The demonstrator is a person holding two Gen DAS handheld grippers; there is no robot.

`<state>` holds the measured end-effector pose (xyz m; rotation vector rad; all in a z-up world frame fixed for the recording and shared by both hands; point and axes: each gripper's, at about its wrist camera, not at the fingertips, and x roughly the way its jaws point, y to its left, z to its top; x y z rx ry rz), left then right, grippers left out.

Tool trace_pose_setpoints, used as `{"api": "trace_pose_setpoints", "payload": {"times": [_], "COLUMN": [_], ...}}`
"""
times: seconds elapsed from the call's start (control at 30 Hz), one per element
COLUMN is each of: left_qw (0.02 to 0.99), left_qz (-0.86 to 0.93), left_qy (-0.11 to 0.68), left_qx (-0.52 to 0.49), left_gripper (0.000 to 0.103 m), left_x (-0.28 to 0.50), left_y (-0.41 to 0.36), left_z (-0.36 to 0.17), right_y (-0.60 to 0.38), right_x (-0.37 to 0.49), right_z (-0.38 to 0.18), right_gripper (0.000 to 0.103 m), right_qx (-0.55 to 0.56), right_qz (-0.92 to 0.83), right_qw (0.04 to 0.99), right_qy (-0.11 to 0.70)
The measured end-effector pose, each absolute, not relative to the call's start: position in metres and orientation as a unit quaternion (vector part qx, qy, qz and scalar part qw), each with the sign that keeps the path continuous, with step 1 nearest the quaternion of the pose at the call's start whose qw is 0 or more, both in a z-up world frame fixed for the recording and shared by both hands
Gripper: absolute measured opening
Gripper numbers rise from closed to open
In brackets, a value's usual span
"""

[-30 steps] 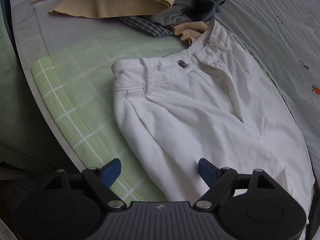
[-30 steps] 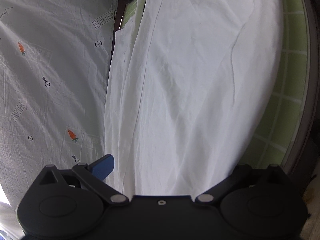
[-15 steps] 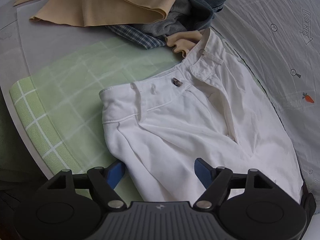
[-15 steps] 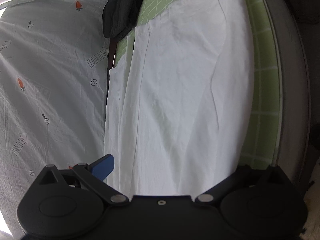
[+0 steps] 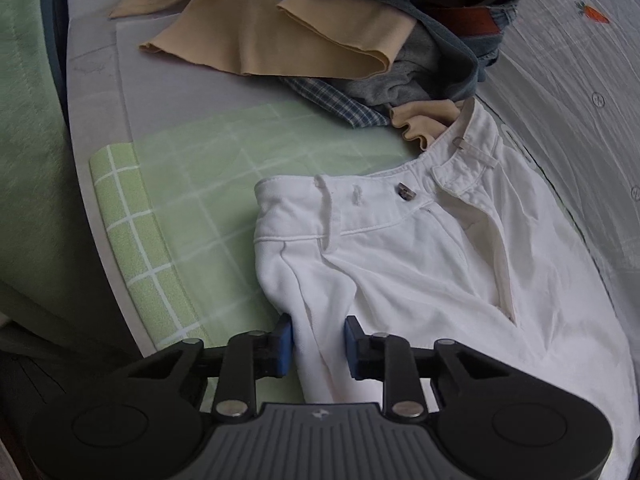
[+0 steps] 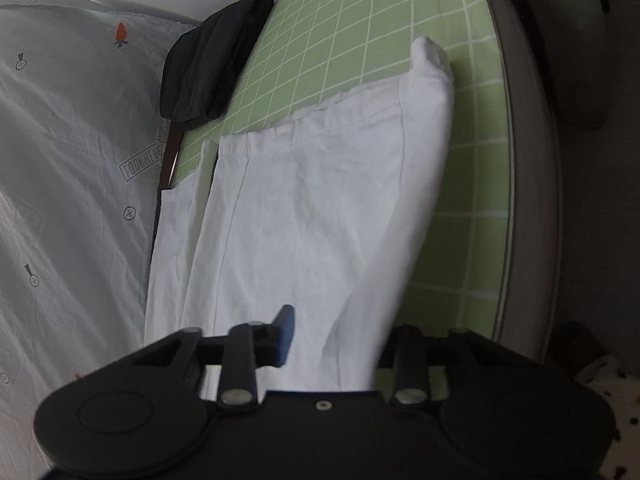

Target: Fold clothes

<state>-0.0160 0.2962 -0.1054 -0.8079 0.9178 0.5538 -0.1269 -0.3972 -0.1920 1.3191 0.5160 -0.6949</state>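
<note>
- Trousers (image 5: 420, 280), white, lie flat along a green checked mat (image 5: 192, 216) on the bed, waistband toward a heap of clothes (image 5: 360, 40), legs running the other way to the hems (image 6: 320, 132).
- Sheet (image 6: 72, 200), grey with small carrots, lies just beside the trousers along their far edge.
- Black cloth (image 6: 208, 68) sits bunched at the mat's edge, beyond the hems and apart from them.
- Left tool (image 5: 318, 346) tilts steeply down at the near hip below the waistband; its blue pads are closing on a raised fold of white cloth, which bunches between them.
- Right tool (image 6: 336, 340) points down along the legs, pinched together on the near edge of a leg, which lifts up into it; only its left pad (image 6: 285, 334) shows, the other is behind the cloth.
- Button (image 5: 406, 192), metal, sits on the waistband by the open fly.
</note>
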Motion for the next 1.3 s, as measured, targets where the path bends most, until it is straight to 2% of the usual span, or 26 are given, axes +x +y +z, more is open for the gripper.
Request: {"api": "trace_pose_setpoints", "payload": {"times": [0.07, 0.13, 0.53, 0.67, 0.77, 0.87, 1.07, 1.17, 1.3], "left_qw": [0.78, 0.79, 0.864, 0.839, 0.833, 0.846, 0.875, 0.865, 0.857], "left_qz": [0.265, 0.267, 0.221, 0.249, 0.244, 0.222, 0.205, 0.224, 0.228], "left_qy": [0.418, 0.412, 0.333, 0.36, 0.355, 0.341, 0.303, 0.32, 0.328], "left_qx": [-0.383, -0.369, -0.305, -0.324, -0.346, -0.344, -0.317, -0.315, -0.326], "left_gripper": [0.012, 0.009, 0.009, 0.008, 0.008, 0.008, 0.009, 0.009, 0.009], "left_x": [-0.02, -0.022, -0.023, -0.007, -0.004, 0.009, 0.057, 0.076, 0.091], "left_y": [0.297, 0.291, 0.255, 0.253, 0.256, 0.257, 0.241, 0.233, 0.233], "left_z": [-0.101, -0.091, 0.015, -0.007, -0.006, 0.01, 0.029, 0.011, -0.003], "right_y": [-0.404, -0.407, -0.414, -0.412, -0.413, -0.422, -0.434, -0.431, -0.436], "right_x": [-0.133, -0.137, -0.116, -0.086, -0.07, -0.053, 0.0, 0.029, 0.054], "right_z": [-0.189, -0.181, -0.06, -0.061, -0.074, -0.064, -0.019, -0.026, -0.045], "right_gripper": [0.003, 0.003, 0.002, 0.002, 0.002, 0.002, 0.002, 0.002, 0.002], "right_qx": [0.597, 0.599, 0.484, 0.411, 0.409, 0.415, 0.375, 0.344, 0.36], "right_qz": [-0.335, -0.336, -0.259, -0.269, -0.286, -0.258, -0.212, -0.228, -0.244], "right_qw": [0.69, 0.691, 0.823, 0.851, 0.838, 0.845, 0.891, 0.896, 0.88], "right_qy": [0.233, 0.224, 0.147, 0.188, 0.223, 0.215, 0.143, 0.164, 0.192]}}
